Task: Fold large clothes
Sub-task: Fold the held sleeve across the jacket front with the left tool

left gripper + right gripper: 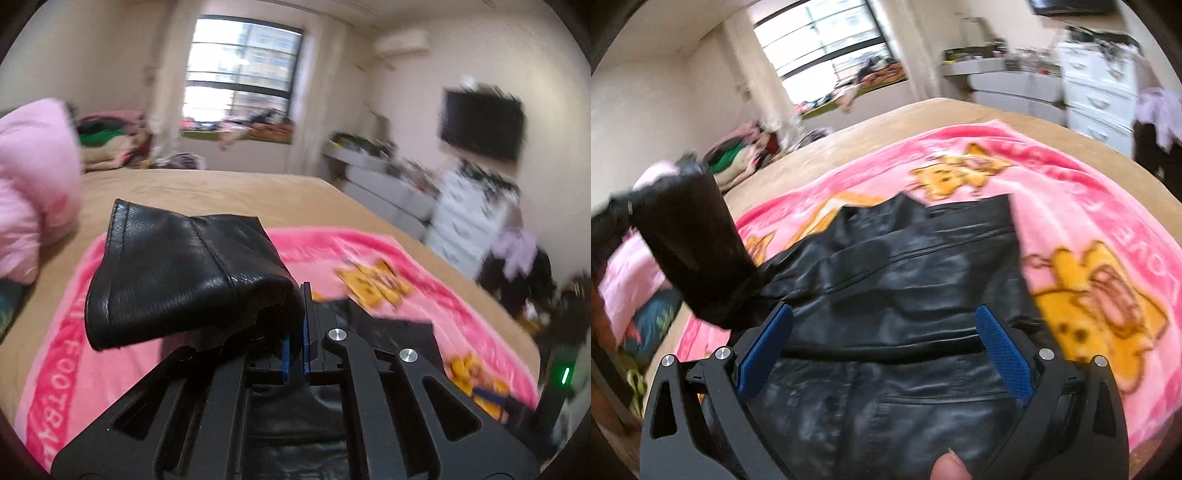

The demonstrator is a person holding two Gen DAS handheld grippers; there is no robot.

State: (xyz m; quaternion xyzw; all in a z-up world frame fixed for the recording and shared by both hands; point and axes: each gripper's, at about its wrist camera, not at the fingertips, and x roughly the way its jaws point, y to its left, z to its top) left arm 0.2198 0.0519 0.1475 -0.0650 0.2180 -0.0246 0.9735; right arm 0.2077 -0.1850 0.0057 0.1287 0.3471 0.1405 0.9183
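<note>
Showing a black leather jacket (886,280) spread on a pink fleece blanket (1108,221) over the bed (871,125). Left gripper (295,343), jaws pressed on a stiff, glossy sleeve cuff (184,269), holds it raised above the bed's left side. Right gripper (886,350), jaws spread, hovers over the jacket body, whose long axis runs away toward the far edge.

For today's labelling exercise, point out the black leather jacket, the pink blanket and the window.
black leather jacket (905,258): right wrist view, its body.
pink blanket (1082,206): right wrist view, bare pink part.
window (242,74): left wrist view, its panes.
</note>
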